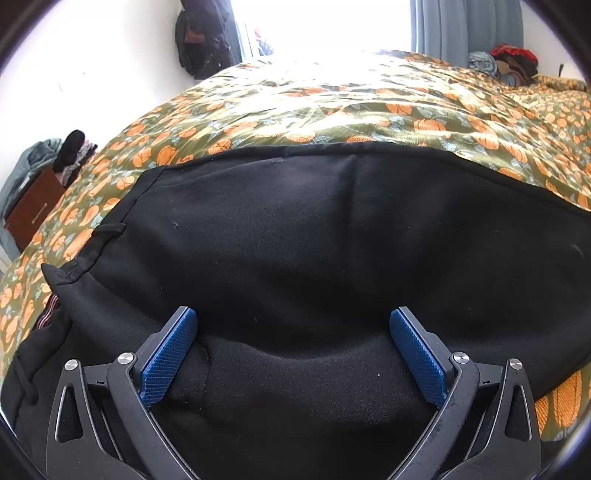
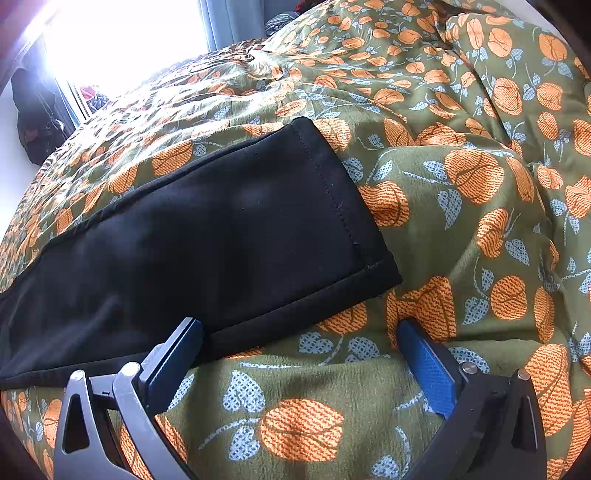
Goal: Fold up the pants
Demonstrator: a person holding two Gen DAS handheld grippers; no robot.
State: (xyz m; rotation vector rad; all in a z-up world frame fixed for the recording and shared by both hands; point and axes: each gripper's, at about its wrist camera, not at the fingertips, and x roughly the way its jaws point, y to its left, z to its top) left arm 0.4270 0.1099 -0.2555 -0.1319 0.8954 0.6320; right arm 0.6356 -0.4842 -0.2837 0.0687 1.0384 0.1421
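Observation:
Black pants (image 1: 295, 240) lie spread on a bed with an olive cover printed with orange fruit (image 1: 332, 107). My left gripper (image 1: 293, 347) is open, its blue pads (image 1: 170, 362) wide apart just above a fold of the black cloth near the waistband (image 1: 85, 258). In the right wrist view a pant leg (image 2: 203, 229) ends in a stitched hem (image 2: 340, 206). My right gripper (image 2: 301, 354) is open, low over the cover beside the leg's near edge; its left pad (image 2: 173, 365) sits at that edge.
A brown wooden cabinet (image 1: 33, 210) with piled clothes stands left of the bed. A bright window (image 1: 321, 22) with a grey curtain (image 1: 465, 29) lies beyond. Dark bags (image 1: 203, 37) hang on the wall. Clothes (image 1: 513, 62) are heaped at the far right.

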